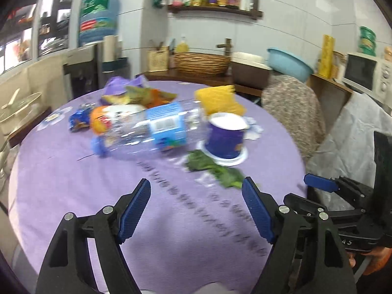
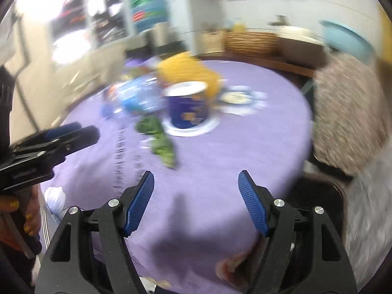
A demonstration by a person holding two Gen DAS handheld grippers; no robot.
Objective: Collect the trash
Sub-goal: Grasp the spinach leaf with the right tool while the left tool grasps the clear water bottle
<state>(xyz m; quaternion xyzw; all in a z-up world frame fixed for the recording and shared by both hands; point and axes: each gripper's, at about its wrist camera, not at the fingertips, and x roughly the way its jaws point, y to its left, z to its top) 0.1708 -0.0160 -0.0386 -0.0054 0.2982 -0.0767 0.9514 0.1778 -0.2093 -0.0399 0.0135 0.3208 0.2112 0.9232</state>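
Rubbish crowds the purple-clothed round desk (image 1: 73, 183): clear plastic bottle with blue label (image 1: 147, 127), upturned purple paper cup (image 1: 225, 137), green leaf scrap (image 1: 215, 169). Left claw (image 1: 196, 193) and right claw (image 2: 196, 186) hover empty, jaws apart; the nearest leaf looks best approached low.

clear plastic bottle (image 1: 147, 127): on its side, blue label and cap | purple cup (image 1: 226, 137): upside down on its white lid | green leaf scrap (image 1: 215, 171): flat, just before cup | yellow bag (image 1: 220, 100), snack wrappers (image 1: 137, 95): behind, crumpled
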